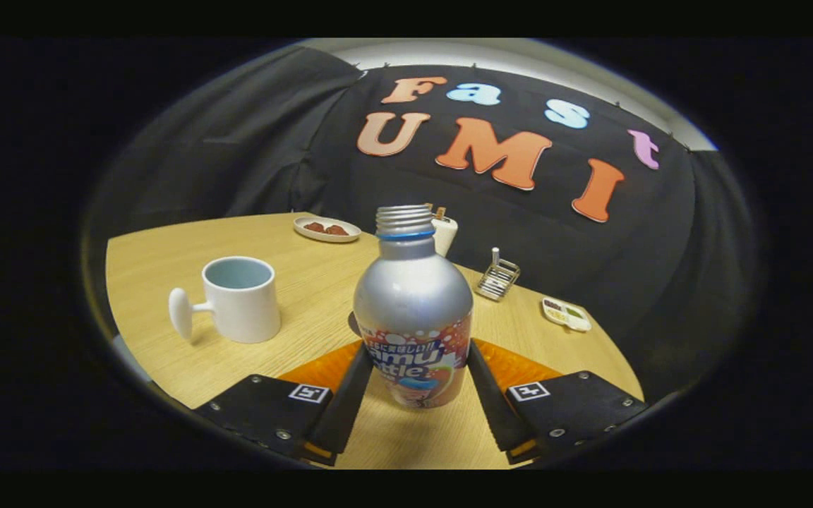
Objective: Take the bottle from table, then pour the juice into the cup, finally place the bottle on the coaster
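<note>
Bottle (413, 317) upright — clamped between gripper (413, 363) fingers.

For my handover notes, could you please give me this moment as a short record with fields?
gripper: gripper shut on the bottle, one finger on each side of its labelled body
bottle: silver bottle, upright, cap off, held over the table
coaster: orange coaster just behind the bottle, partly hidden by the fingers
cup: white cup, upright beside the bottle, handle pointing away from it
juice in cup: cannot tell
far edge of table: small plate, wire rack, small dish
</note>
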The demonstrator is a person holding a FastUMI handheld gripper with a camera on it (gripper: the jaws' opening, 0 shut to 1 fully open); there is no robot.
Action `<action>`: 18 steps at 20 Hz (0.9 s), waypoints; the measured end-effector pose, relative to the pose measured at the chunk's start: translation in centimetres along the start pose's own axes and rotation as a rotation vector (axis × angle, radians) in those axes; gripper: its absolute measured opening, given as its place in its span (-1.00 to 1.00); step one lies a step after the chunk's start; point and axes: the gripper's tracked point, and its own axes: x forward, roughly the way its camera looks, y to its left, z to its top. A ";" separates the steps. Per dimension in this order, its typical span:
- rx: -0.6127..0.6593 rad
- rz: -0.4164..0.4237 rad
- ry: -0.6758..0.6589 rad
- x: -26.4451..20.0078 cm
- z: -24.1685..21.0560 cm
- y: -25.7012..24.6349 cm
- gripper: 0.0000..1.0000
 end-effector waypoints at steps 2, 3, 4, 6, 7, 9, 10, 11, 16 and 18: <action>-0.083 -0.024 -0.017 -0.1 1.0 0.1 0.55; -0.128 -0.039 -0.022 0.0 1.4 0.0 0.55; -0.174 -0.054 -0.025 0.0 1.8 -0.2 0.54; -0.248 -0.070 -0.027 0.2 2.2 0.0 0.53; -0.276 -0.076 -0.029 0.2 2.5 0.2 0.54; -0.338 -0.087 -0.035 0.2 2.8 0.6 0.53; -0.373 -0.100 -0.039 0.3 3.0 0.7 0.53; -0.409 -0.114 -0.044 0.4 3.2 0.6 0.53; -0.577 -0.170 -0.094 0.6 4.4 1.1 0.53; -0.642 -0.193 -0.105 0.6 4.8 1.2 0.53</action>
